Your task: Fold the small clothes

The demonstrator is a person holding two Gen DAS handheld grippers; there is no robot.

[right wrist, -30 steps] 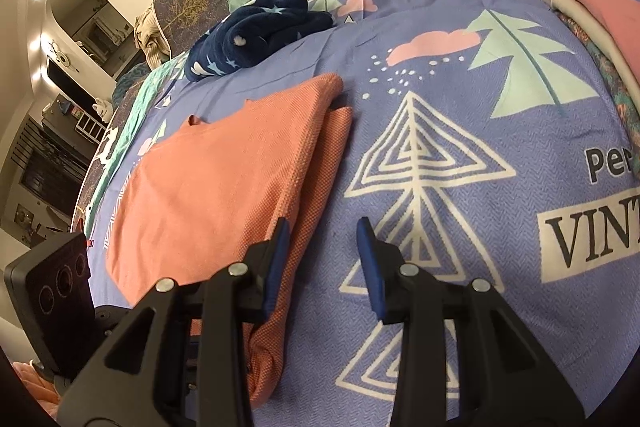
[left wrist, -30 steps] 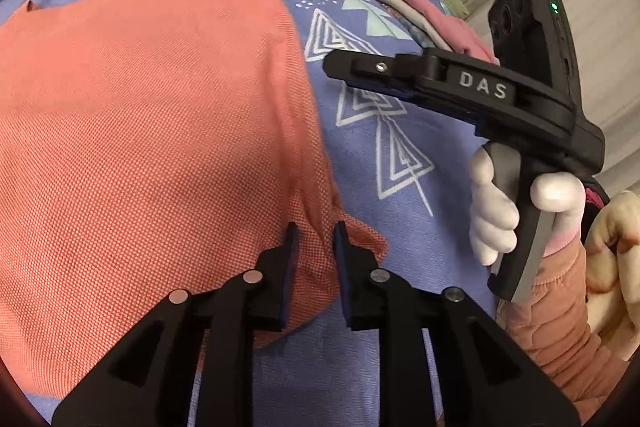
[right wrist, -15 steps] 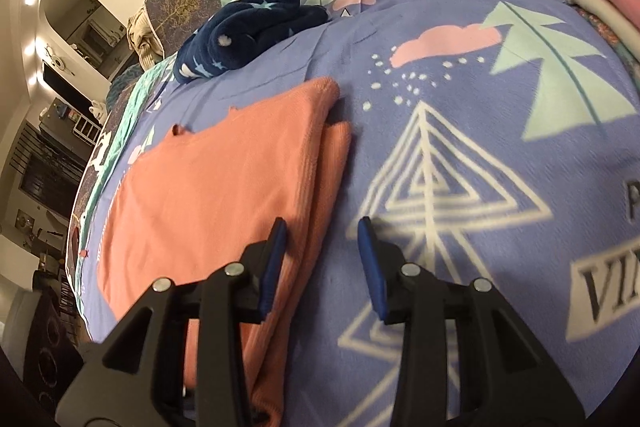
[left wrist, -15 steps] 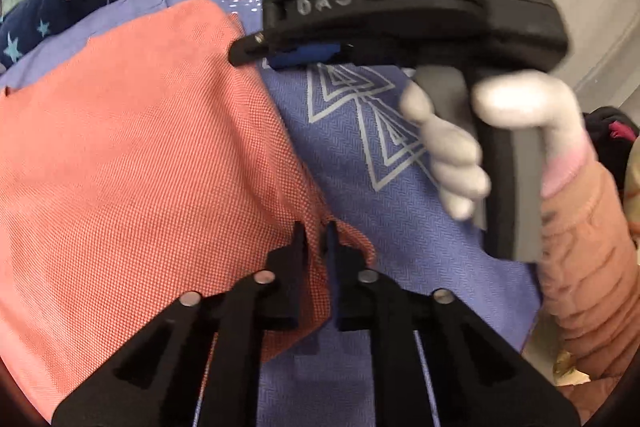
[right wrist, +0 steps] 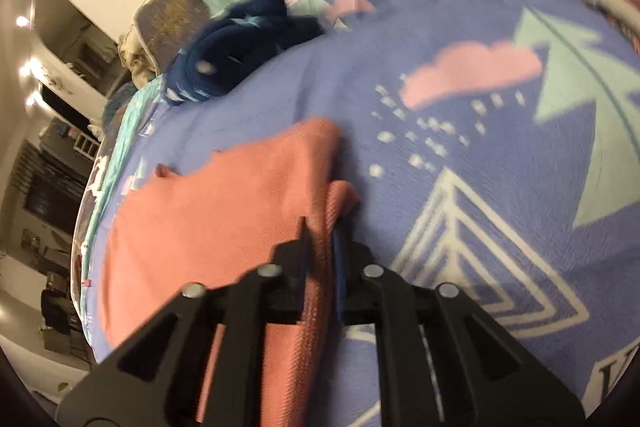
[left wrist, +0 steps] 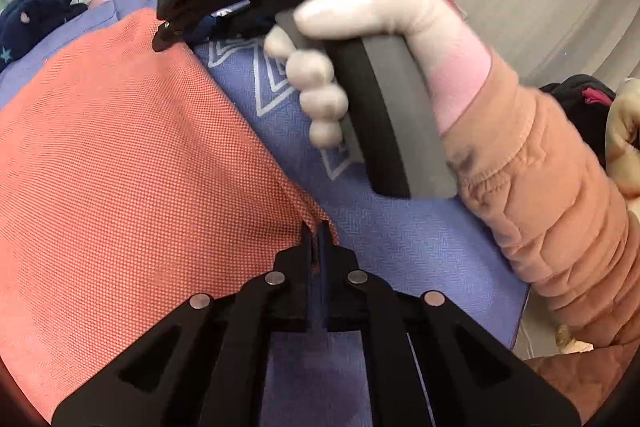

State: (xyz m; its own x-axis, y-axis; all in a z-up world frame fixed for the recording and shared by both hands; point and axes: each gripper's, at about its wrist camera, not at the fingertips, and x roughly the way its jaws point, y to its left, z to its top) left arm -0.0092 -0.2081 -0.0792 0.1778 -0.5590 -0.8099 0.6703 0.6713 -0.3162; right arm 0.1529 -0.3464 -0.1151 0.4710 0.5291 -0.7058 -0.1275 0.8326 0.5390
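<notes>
Across the purple patterned bedspread (right wrist: 460, 155) lies the coral-orange garment (left wrist: 132, 167), a small piece of finely dotted waffle-like knit, spread mostly flat with its right side doubled over so that a second layer of the same cloth shows along that edge. Its colour reads salmon-pink in the right wrist view (right wrist: 224, 203), which is blurred. At the garment's near right corner the left gripper (left wrist: 319, 233) has its jaws drawn almost together, with a thin fold of the orange cloth pinched between them. Farther along that same doubled edge, the right gripper (right wrist: 320, 239) is likewise nearly closed, a ridge of the fabric running up between its fingers. Seen from the left wrist, the right gripper's black body is held by a white-gloved hand (left wrist: 340, 67) above the garment's right edge. Beyond the garment's far edge sits a crumpled navy star-print garment (right wrist: 240, 47).
</notes>
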